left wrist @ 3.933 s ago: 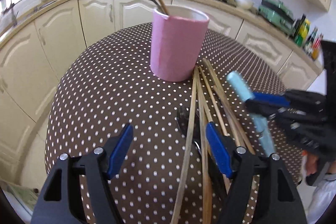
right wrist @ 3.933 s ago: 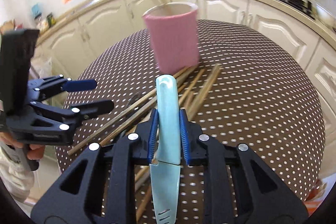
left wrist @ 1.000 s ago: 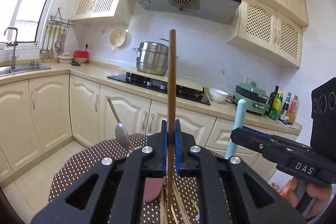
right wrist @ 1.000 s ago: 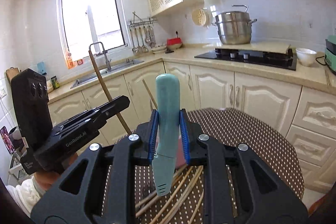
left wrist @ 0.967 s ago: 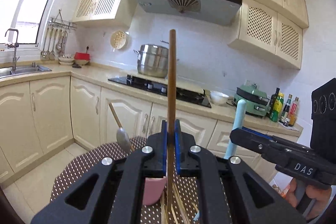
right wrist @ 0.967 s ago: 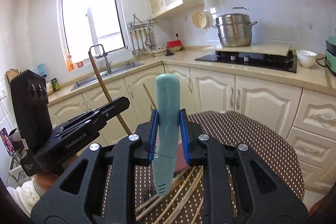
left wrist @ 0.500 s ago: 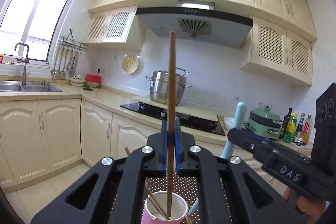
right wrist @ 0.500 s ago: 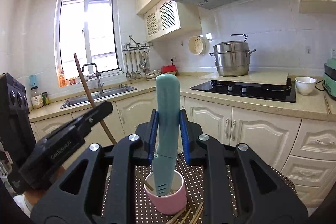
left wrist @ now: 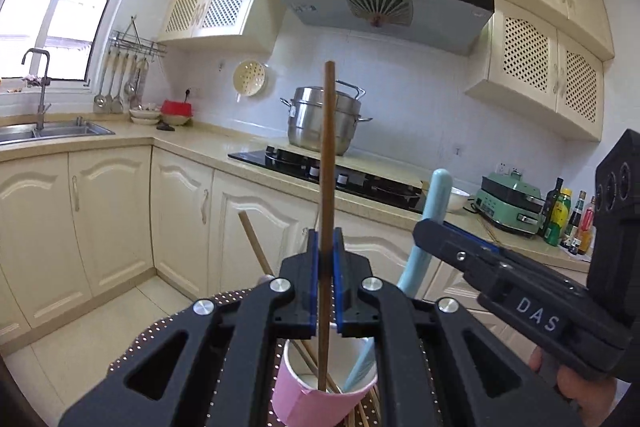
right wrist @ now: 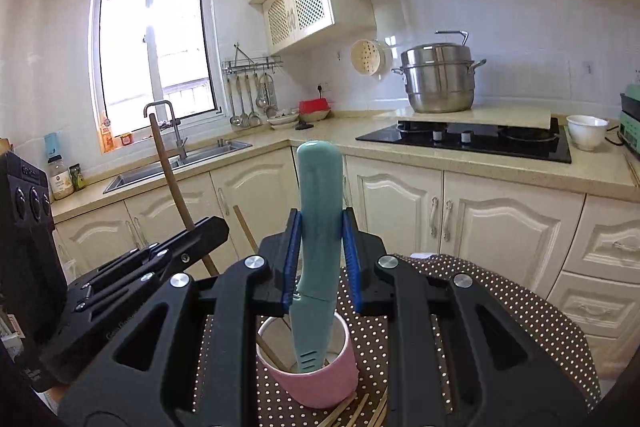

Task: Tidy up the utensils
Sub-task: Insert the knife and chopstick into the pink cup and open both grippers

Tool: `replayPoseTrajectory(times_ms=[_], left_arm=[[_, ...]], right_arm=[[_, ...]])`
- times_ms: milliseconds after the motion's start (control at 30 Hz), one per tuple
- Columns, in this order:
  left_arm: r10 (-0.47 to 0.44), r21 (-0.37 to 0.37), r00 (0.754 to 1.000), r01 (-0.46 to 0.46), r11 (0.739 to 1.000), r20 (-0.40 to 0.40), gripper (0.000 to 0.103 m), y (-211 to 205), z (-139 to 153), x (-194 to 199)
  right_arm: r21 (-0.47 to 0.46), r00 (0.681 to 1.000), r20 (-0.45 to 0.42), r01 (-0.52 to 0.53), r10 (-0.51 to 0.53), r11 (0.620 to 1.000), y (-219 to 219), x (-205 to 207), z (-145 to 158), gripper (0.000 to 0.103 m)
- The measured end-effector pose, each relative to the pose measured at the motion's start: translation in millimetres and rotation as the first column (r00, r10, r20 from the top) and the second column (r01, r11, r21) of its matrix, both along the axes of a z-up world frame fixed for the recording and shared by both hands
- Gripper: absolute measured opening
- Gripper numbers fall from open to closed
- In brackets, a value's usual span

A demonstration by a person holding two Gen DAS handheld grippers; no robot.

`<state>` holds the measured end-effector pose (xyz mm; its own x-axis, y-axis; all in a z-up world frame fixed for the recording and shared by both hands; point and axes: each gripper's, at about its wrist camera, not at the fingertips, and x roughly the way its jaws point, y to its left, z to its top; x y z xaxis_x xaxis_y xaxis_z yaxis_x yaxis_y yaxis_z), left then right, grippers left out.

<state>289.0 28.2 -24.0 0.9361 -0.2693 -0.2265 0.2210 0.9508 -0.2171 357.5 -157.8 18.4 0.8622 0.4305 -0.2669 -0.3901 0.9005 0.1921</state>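
My left gripper [left wrist: 327, 273] is shut on a brown wooden chopstick [left wrist: 328, 163], held upright with its lower end inside the pink cup [left wrist: 310, 401]. My right gripper [right wrist: 320, 259] is shut on a light blue knife [right wrist: 318, 227], handle up, with the sheathed blade reaching down into the pink cup [right wrist: 320, 381]. The knife [left wrist: 432, 211] and the right gripper's body show at the right of the left wrist view. The chopstick [right wrist: 170, 179] and the left gripper's body show at the left of the right wrist view. A wooden-handled utensil [left wrist: 256, 247] leans in the cup.
The cup stands on a round table with a brown dotted cloth [right wrist: 520, 311]. Several loose chopsticks [right wrist: 360, 413] lie on the cloth beside the cup. Cream cabinets [right wrist: 500, 231], a hob with a steel pot [right wrist: 438, 83] and a sink [right wrist: 180, 163] ring the room. A hand [left wrist: 580, 391] holds the right gripper.
Both grippers have moved in over the pink cup and lowered a little. The chopstick's end and the knife's blade now reach inside the cup, which sat lower and farther off before.
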Motion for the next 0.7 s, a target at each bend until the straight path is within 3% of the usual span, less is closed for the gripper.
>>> replayPoseTrajectory(times_ms=[100,133,167,200,367,533,700], left_arm=[[0.001,0.025,1.0,-0.001,1.0,-0.017,0.008,0,-5,1],[0.003,0.03,1.0,-0.002,1.0,-0.031,0.015,0,-6,2],[0.005,0.031,0.999,-0.003,1.0,-0.052,0.031,0,-8,3],[0.007,0.028,0.998,-0.005,1.0,-0.065,0.036,2,-9,4],[0.013,0.006,0.995,-0.013,1.0,-0.102,0.051,12,-12,0],[-0.009,-0.076,0.992,-0.001,0.997,-0.127,0.06,26,-13,-5],[0.04,-0.049,0.99,-0.047,0.998,-0.136,0.061,32,-13,-14]], right_arm=[[-0.006,1.0,-0.018,-0.002,0.002,1.0,3,0,-7,0.021],[-0.009,1.0,-0.022,-0.001,0.001,1.0,4,0,-9,0.021],[-0.012,1.0,-0.027,-0.001,0.001,1.0,6,-1,-11,0.021],[-0.018,0.999,-0.033,-0.003,0.002,1.0,8,-1,-14,0.021],[-0.028,0.999,-0.05,-0.005,0.004,1.0,12,-3,-22,0.021],[-0.029,0.998,-0.055,0.007,-0.009,1.0,13,-6,-27,0.021],[-0.032,0.997,-0.072,0.021,-0.023,0.999,13,-8,-35,0.021]])
